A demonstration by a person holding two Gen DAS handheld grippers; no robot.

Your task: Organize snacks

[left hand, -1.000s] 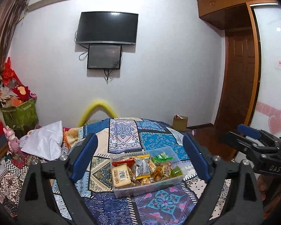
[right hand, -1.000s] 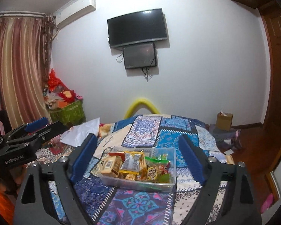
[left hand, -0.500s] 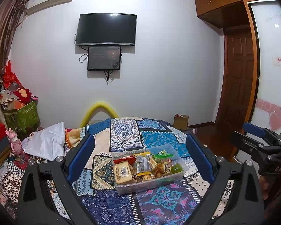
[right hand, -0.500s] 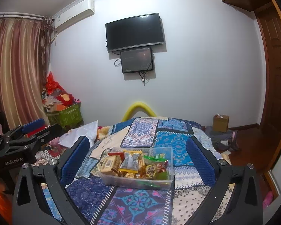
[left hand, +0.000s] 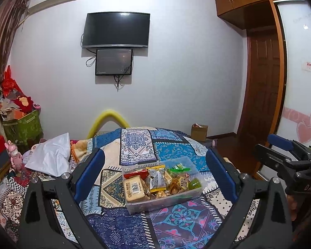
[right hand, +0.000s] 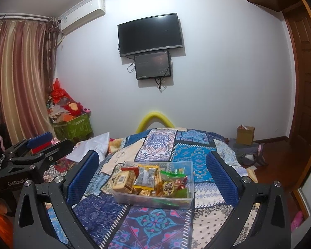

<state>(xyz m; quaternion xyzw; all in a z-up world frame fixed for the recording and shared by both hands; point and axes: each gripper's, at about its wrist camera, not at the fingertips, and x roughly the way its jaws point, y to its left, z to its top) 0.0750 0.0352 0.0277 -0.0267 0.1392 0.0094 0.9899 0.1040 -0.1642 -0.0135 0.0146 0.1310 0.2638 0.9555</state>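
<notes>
A clear plastic bin full of wrapped snacks sits on a patterned bedspread. Inside lie a tan biscuit pack with a barcode, a silver-and-yellow bag, a red pack, green wrappers and small round sweets. My left gripper is open, held above the bed in front of the bin, nothing between its blue pads. My right gripper is open wide, likewise short of the bin. Each gripper shows at the edge of the other's view.
A white cloth lies on the bed at the left, with a yellow foam arch behind the bed. A green crate of clutter stands by the curtain. A cardboard box sits on the floor near the wooden door.
Both cameras have pulled back and tipped up slightly, so the bin looks a little farther off. The right gripper's fingers have spread a bit wider. The bin has not moved.
</notes>
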